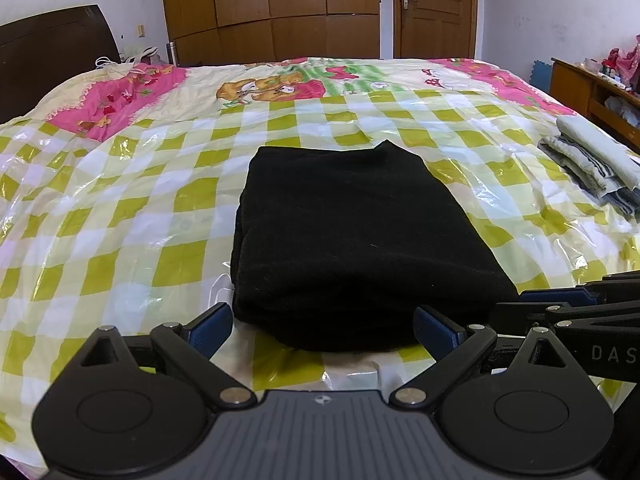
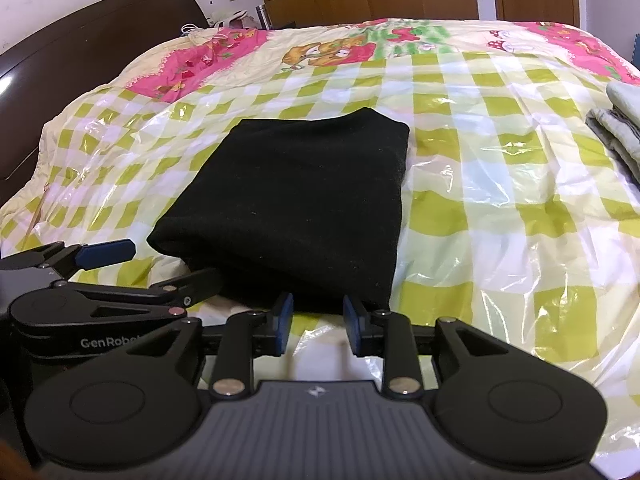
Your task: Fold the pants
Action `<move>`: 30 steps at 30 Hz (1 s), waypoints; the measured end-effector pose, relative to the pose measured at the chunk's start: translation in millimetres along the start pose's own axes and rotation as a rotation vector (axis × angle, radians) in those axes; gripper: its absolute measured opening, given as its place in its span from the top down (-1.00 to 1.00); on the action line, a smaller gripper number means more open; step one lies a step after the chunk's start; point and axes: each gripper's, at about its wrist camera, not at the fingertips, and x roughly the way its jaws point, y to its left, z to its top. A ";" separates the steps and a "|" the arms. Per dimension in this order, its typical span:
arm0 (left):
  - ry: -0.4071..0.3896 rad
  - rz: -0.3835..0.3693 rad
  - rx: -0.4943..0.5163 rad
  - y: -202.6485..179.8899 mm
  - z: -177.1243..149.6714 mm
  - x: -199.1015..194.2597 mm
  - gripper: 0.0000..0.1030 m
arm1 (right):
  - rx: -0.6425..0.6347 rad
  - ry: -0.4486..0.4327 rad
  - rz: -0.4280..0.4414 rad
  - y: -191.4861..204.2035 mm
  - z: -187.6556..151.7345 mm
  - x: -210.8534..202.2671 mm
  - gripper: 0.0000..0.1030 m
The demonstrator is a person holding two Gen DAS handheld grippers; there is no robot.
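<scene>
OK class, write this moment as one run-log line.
pants: folded, on bed | left gripper: open, at near edge | right gripper: open, at near edge | holding: nothing

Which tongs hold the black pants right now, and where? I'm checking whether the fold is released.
Neither: left tongs and right tongs are both open at the folded black pants' near edge, gripping nothing.

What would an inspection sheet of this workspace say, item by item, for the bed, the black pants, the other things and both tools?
Surface: bed under a green-checked clear plastic sheet, wrinkled.
Job's things: black pants folded into a compact rectangle, lying flat mid-bed.
Clutter: stack of folded light clothes at the right edge.
Grippers: left hand-held gripper open wide at the pants' near edge; right hand-held gripper open, narrower gap, at the near right corner. Neither holds cloth.
Cables: white cord near the headboard.
Surroundings: wooden wardrobe, door, side cabinet.
</scene>
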 end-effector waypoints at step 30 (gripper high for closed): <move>0.026 -0.012 0.006 -1.9 -3.4 -4.9 -1.00 | 0.014 0.011 -0.004 -0.5 -4.5 -2.3 0.44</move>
